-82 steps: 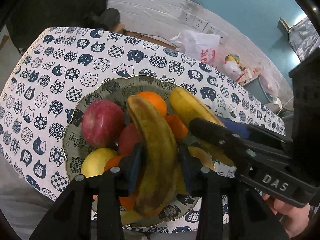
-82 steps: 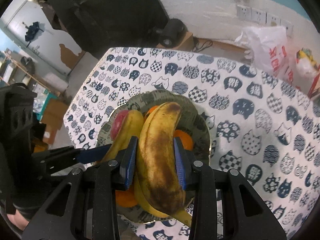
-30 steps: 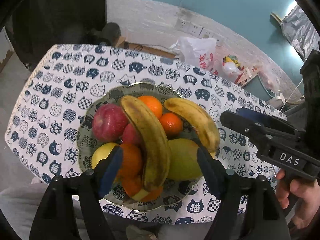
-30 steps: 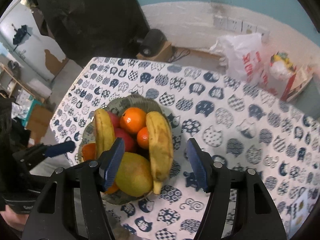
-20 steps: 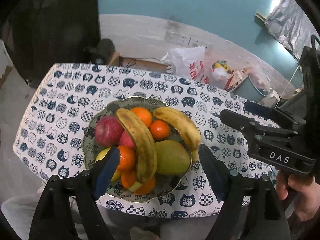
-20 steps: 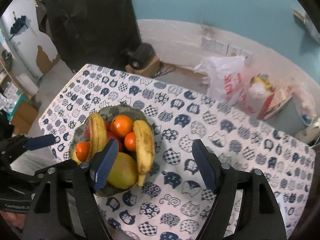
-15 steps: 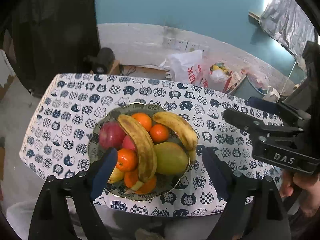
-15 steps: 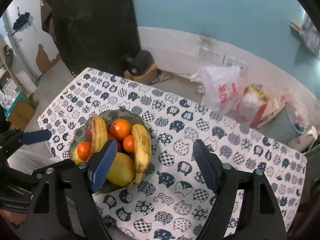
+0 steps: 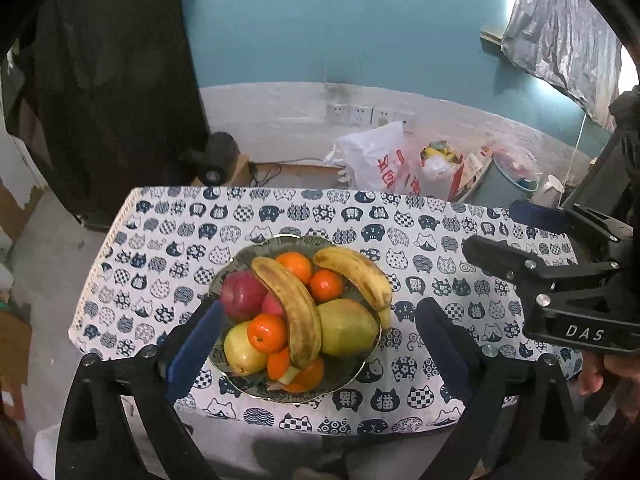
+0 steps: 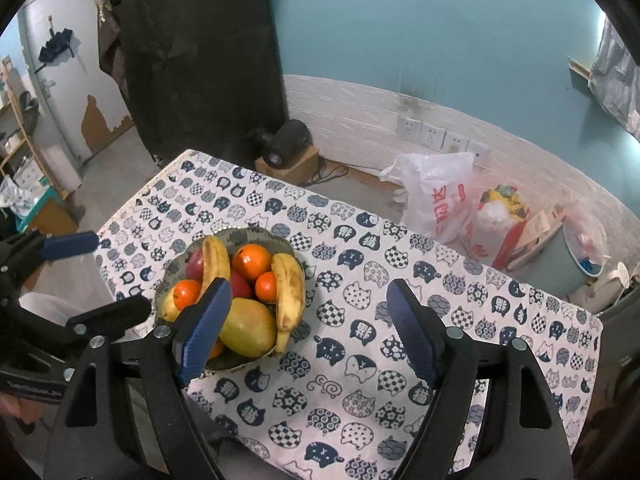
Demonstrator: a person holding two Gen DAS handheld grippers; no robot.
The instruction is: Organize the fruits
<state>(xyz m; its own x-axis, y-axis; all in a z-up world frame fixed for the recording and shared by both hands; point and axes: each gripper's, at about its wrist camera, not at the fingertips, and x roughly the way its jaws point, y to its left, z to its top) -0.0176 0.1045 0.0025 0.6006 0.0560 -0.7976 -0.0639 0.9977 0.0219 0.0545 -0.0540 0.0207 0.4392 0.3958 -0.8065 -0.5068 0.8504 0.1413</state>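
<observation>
Looks like the placing step is basically wrapped up imo. All the fruit sits piled in the bowl (image 9: pixel 362 376) near the left front part of the table (image 9: pixel 436 240): two bananas, one (image 9: pixel 294 308) draped over the middle of the pile and the other (image 9: pixel 360 272) curving along the right rim, plus oranges (image 9: pixel 295 266), a red apple (image 9: pixel 242 294), a big green mango-ish thing (image 9: pixel 346 326) and a yellow-green one (image 9: pixel 242 350) at the front. Nothing loose on the cloth that I can see, rest of the tabletop is just cat print.

Grippers: left gripper (image 9: pixel 316 344) hangs above the bowl w/ jaws opening, nearly as wide as they go, nothing between the pads, the bowl is just seen through the gap from well below. Right gripper (image 10: pixel 308 328) is off to the bowl's right side, jaws fairly wide and empty too, only bare cloth between them. You can see it from the left cam as well (image 9: pixel 516 236), a hand (image 9: pixel 604 372) on the handle.

Next move, my guess: not much left tbh. Either pull both away and call it done, or if the pile needs tidying, drop back down on a banana since they're perched on top and prob the first thing to slide. Would need jaws narrowed to banana width and a soft squeeze, they look ripe/spotty. Bags (image 10: pixel 438 196) on the floor behind the table aren't part of it afaict.
</observation>
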